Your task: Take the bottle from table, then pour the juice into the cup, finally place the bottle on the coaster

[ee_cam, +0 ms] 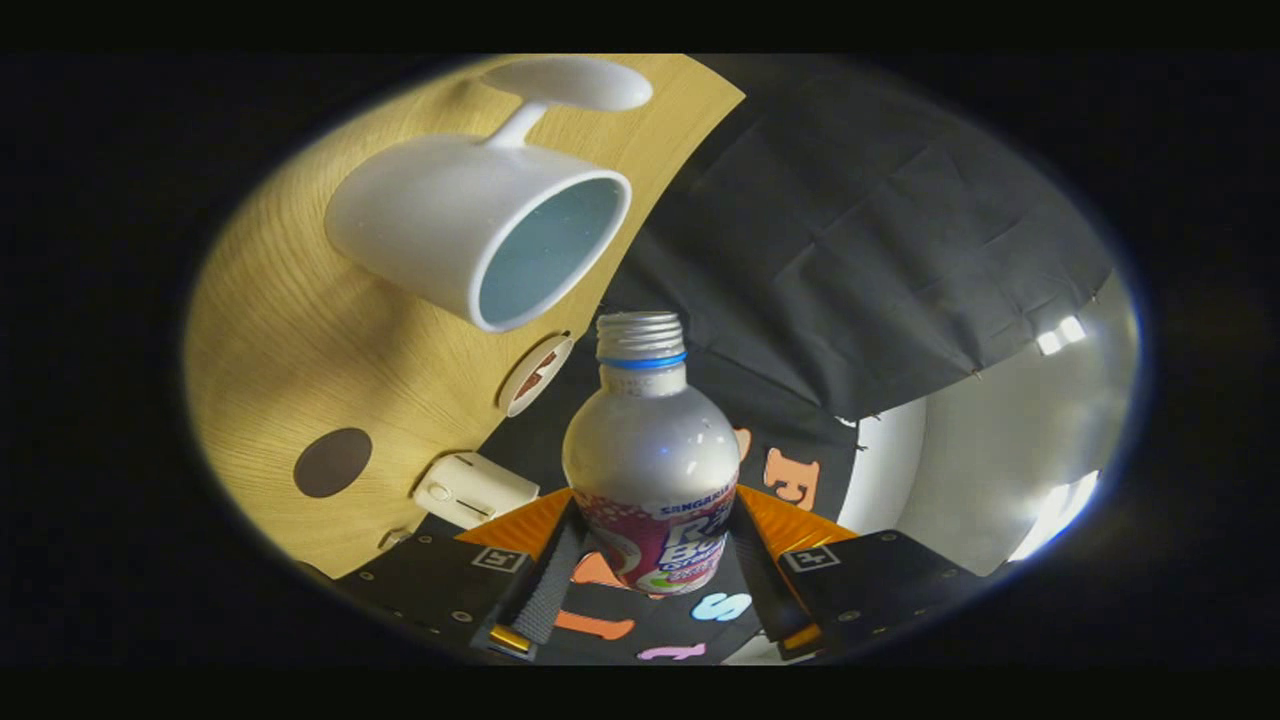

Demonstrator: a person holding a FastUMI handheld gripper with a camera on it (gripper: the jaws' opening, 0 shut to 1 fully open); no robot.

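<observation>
Silver bottle (651, 455) is clamped between our gripper (650, 575) fingers, both pressing its sides low on the label. We've got it lifted off the wooden table (290, 330) and tipped, neck aimed towards the white cup (480, 225) but not yet over the rim.

Risks as we see them:
- Mouth sits short of the cup opening; more tilt now likely dumps juice on the table.
- Grip is low on a smooth round body; it may swivel or slip as the weight shifts.
- Neck could knock the cup rim and shove it.

Contents: cup interior looks empty, pale bluish inside. Bottle is opaque, so we can't tell its juice level. Threads bare, no cap on.

Dark round coaster (332, 462) sits on the table near the fingers, nothing on it.
</observation>
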